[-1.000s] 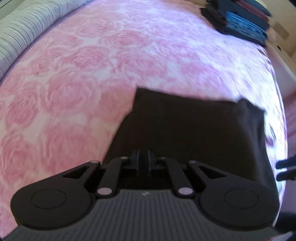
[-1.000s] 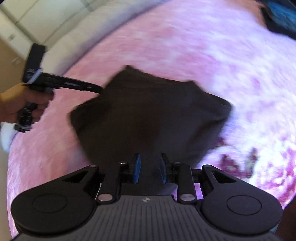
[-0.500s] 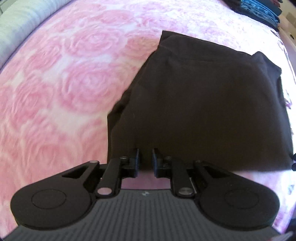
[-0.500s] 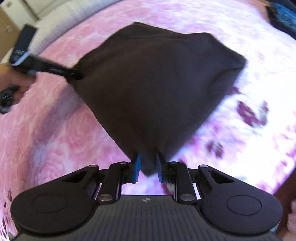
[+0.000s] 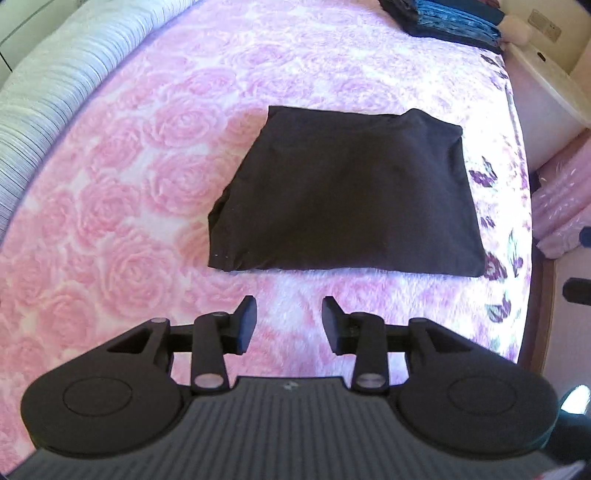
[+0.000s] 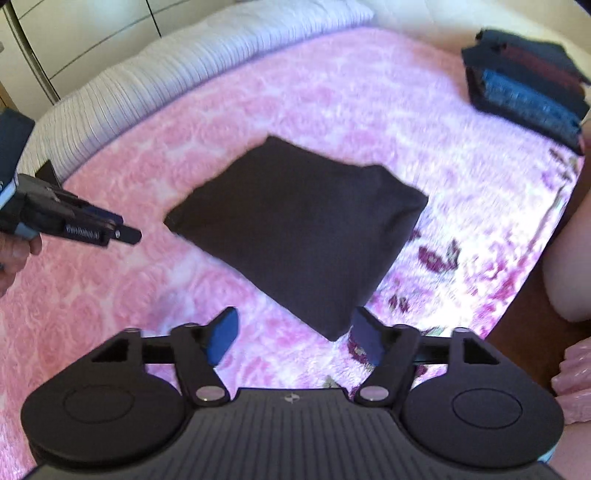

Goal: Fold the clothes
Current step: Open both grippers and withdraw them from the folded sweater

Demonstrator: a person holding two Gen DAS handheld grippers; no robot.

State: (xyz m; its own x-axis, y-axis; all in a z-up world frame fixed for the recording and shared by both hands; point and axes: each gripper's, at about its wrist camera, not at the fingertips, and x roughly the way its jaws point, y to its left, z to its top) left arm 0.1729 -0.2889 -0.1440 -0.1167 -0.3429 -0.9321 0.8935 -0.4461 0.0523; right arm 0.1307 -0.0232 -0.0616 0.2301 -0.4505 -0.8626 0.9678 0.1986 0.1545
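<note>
A dark brown folded garment (image 5: 347,192) lies flat on the pink rose-patterned bedspread (image 5: 122,206); the right wrist view shows the garment (image 6: 299,229) as a rough square. My left gripper (image 5: 289,321) hovers just short of its near edge, jaws opening with nothing between them. My right gripper (image 6: 295,338) hangs above the near corner, jaws opening wide, and the pads press on nothing. In the right wrist view the left gripper (image 6: 125,234) reaches in from the left edge, clear of the cloth.
A stack of folded dark and blue clothes (image 6: 524,92) sits at the bed's far right corner, also seen as the stack (image 5: 443,18). A white striped bolster (image 5: 55,85) lines the far side. The bed's right edge (image 5: 524,221) drops off toward pink bags.
Both grippers let go of the garment, which now lies folded on the bed. They opened and drew back and up from it.
</note>
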